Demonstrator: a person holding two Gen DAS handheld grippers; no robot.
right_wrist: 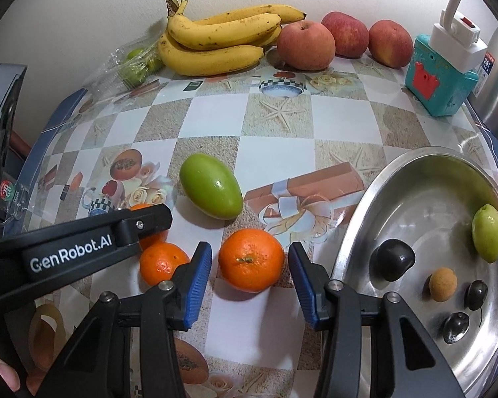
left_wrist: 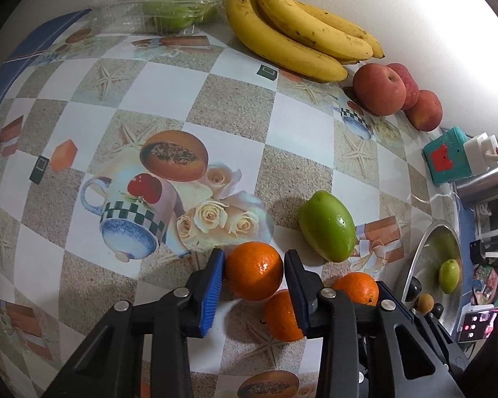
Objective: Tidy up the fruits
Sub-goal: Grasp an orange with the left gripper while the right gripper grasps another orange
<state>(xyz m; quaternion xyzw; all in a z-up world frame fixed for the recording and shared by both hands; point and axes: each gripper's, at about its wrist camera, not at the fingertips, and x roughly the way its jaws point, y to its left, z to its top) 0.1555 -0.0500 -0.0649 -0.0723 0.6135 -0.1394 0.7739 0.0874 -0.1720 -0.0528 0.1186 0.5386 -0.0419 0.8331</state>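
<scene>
- The step in hand was the picking of the oranges, one with each tool at the same moment.
- My left tongs [left_wrist: 254, 253] stood narrow around the first orange [left_wrist: 253, 275]; both blue pads seemed to lie against its sides, so I judged it gripped, though it was resting on the table [left_wrist: 235, 112].
- My right tongs [right_wrist: 249, 247] were half wide around the second orange [right_wrist: 250, 262]. A thin gap showed on each side, so nothing was held there yet.
- A third orange [right_wrist: 162, 262] lay between the two tools, touching nothing of mine.
- The steel bowl [right_wrist: 365, 199] stood just beside the right tongs and already held a small green fruit [right_wrist: 487, 232] and some dark small ones.
- The bananas [right_wrist: 215, 43] and the apples [right_wrist: 305, 44] lay along the wall, well apart from my work; a large green fruit [right_wrist: 210, 190] lay near the oranges.
- The next move, as I judged it, called for closing the right pads until they pressed the orange, then lifting both straight up.
- The risk I saw was that a round orange rolls away if one pad meets it first.
</scene>
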